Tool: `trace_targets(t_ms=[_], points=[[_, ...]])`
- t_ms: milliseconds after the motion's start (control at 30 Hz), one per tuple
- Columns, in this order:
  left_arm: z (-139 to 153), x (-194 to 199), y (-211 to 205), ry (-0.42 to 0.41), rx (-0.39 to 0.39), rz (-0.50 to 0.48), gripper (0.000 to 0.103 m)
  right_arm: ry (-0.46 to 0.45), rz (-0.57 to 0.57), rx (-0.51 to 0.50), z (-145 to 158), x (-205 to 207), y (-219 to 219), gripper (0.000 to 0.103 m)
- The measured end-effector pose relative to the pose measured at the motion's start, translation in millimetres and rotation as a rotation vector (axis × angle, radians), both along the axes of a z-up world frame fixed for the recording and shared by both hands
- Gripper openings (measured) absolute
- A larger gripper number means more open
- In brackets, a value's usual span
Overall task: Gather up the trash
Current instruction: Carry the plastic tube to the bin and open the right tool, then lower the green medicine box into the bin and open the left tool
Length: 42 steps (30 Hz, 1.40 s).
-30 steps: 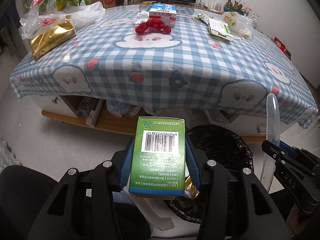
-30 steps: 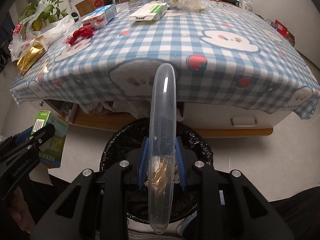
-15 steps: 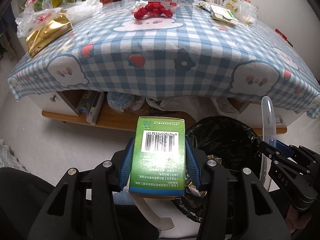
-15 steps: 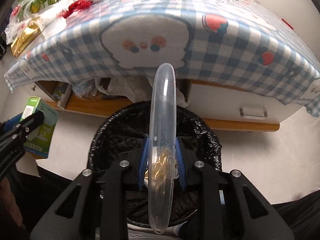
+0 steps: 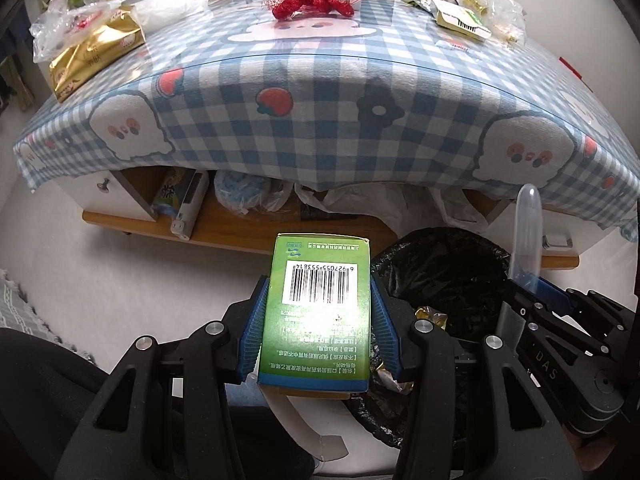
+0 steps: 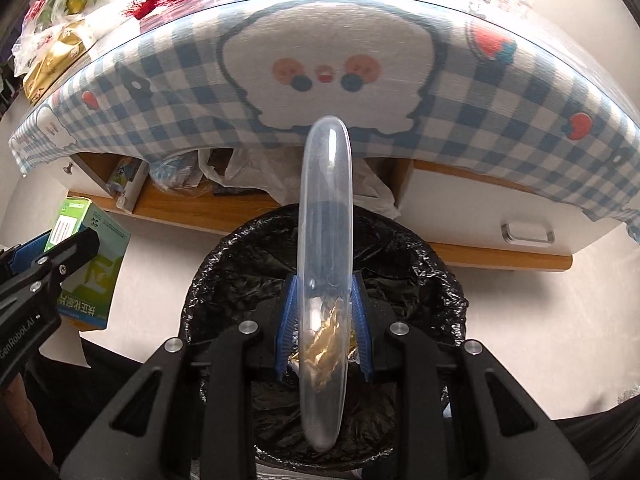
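Both hands have sunk toward the bin (image 6: 420, 280); left gripper (image 5: 318, 332) clamps the light, crushable green box (image 5: 316, 312) by its sides, right gripper (image 6: 324, 320) pinches the slick clear plastic piece (image 6: 326, 240).

Green barcode box (image 5: 316, 316) upright beside black-lined bin (image 6: 420, 264); clear plastic lid (image 6: 326, 280) edge-on above bin.

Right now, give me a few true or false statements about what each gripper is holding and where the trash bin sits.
1. The left gripper grips a green box. True.
2. The right gripper is empty. False: it clamps a clear plastic piece.
3. The black-lined bin stands on the floor in front of the table. True.
4. The green box is already in the bin. False: it is held beside it.
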<state>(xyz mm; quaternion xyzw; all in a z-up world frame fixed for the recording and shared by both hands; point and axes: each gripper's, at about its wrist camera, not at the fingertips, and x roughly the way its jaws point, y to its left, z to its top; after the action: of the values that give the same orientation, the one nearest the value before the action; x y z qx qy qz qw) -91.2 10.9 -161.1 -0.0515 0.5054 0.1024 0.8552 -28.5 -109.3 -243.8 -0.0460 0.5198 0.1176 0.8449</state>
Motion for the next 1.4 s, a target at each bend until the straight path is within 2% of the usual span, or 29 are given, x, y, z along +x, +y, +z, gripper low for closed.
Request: trace_targets(t_ms=[167,400,533,833,1400], points=[[-2,0,-2,0.008,-0.007,0.002,0.047,0.002,-0.009,0.010,1,0,-3,0.044],[-4,2,-10,0.012,-0.019,0.004,0.047,-0.021,-0.045,0.016,7,-2,-24,0.082],[-5,6,-22,0.010,-0.024,-0.008,0.047,-0.031,-0.076,-0.008,10,-2,-41,0.091],[-10,19,-60,0.009,-0.023,-0.071,0.047,-0.047,-0.148,-0.013,26,-1,-88,0.094],[-29,37,-124,0.051,-0.067,-0.191,0.048,-0.051,-0.259,-0.014,35,-1,-142,0.094]])
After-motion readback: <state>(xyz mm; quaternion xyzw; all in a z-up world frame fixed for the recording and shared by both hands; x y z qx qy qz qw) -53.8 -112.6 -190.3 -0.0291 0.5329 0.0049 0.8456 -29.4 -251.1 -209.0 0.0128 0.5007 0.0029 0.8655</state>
